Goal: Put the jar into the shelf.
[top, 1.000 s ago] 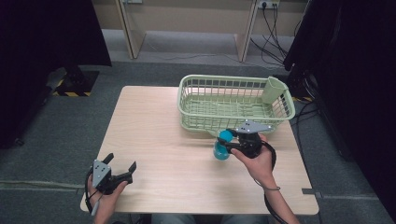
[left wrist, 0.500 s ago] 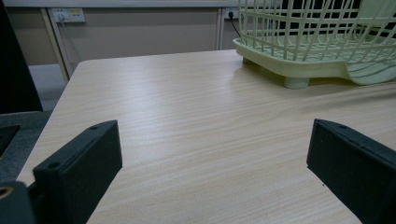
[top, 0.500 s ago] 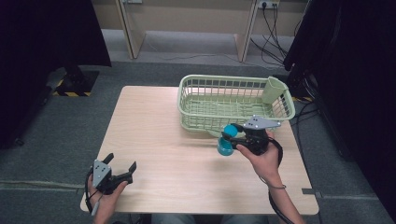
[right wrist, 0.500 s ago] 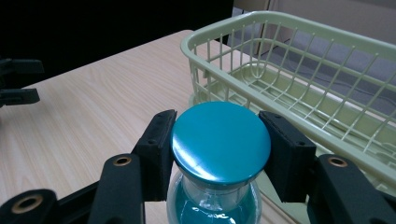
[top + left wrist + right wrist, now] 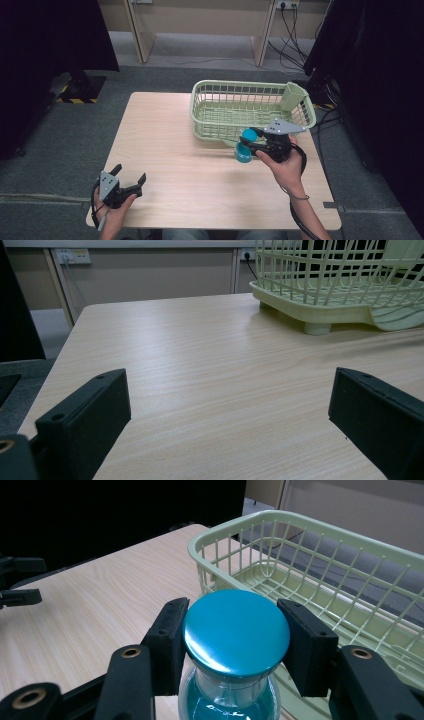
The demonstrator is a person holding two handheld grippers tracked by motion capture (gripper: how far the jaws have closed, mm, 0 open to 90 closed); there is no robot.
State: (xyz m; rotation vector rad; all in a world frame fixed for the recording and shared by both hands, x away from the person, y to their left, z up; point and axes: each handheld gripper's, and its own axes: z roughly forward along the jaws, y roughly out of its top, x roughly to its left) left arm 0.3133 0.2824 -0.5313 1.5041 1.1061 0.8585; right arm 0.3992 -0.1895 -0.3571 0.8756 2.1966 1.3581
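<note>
My right gripper is shut on a teal goblet, held tipped just off the table at the front rim of the pale green wire basket. In the right gripper view the goblet's round teal foot sits clamped between the two black pads, with its clear stem below and the basket close behind. My left gripper rests open near the table's front left corner. Nothing lies between its spread fingers in the left gripper view.
The basket holds a pale green cutlery cup at its far right corner. The wooden table stretches bare between the two grippers. Cables hang behind the table, and dark curtains flank both sides.
My right gripper has carried the goblet away from the person and slightly right, up to the basket's front rim. The left gripper has stayed where it was.
</note>
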